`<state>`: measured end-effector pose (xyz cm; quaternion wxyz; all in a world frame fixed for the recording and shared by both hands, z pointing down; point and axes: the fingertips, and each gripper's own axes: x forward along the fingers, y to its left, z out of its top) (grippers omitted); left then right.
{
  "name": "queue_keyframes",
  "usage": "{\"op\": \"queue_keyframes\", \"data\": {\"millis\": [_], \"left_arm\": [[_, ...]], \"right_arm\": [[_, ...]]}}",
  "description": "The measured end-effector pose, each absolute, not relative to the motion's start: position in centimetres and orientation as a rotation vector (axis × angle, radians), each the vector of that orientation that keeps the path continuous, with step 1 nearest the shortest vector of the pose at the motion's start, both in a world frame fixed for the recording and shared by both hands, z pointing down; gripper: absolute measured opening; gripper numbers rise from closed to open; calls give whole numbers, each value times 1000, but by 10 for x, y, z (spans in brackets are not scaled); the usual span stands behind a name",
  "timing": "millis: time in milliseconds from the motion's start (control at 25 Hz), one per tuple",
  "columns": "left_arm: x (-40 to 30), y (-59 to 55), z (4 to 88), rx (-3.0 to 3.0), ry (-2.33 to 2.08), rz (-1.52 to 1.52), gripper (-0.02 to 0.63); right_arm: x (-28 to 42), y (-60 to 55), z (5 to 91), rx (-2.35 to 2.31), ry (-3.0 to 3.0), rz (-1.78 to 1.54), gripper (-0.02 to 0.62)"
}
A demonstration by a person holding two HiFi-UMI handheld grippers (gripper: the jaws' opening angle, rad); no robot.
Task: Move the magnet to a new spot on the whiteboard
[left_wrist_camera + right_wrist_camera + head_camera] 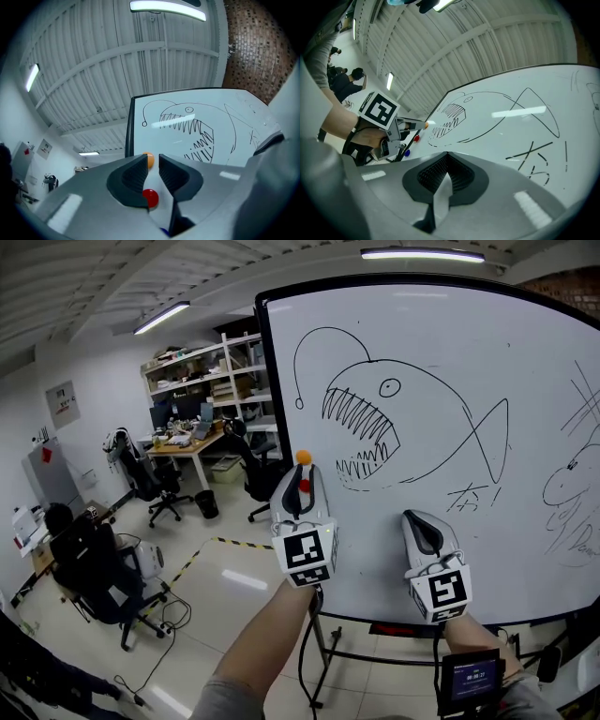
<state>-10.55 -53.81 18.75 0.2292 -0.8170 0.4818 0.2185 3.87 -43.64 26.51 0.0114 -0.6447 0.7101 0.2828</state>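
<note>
Head view | left forearm angled up toward whiteboard | left fingers narrow | right fingers closed

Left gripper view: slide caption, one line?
Left tongs parted at a round orange magnet on the white whiteboard with a fish sketch; a round red magnet below.

On the whiteboard, under the drawn fish's tail, stands a handwritten scrawl ending in an exclamation mark, the only part of it that can be read; the scribble at the board's right edge cannot be made out. Below the whiteboard's lower right corner a small screen shows pale digits too small to read, and the wall sign far to the board's left is equally illegible. In front of the whiteboard's lower edge, the cubes of the left gripper and the right gripper bear square black-and-white code markers.
</note>
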Motion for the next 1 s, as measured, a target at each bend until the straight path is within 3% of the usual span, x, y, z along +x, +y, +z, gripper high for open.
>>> {"op": "queue_keyframes", "data": {"millis": [120,480,1000], "left_arm": [[-93,-518,198,-2281,1266,628,2],[-22,-458,244,-2490,1091,592,2],[128,-321,304,-2658,982,468,2]], "right_arm": [[47,-429,272,-2044,2206,863,6],[101,-372,292,-2193,2145,805,6],[245,-222,305,-2313,2044,742,6]]}}
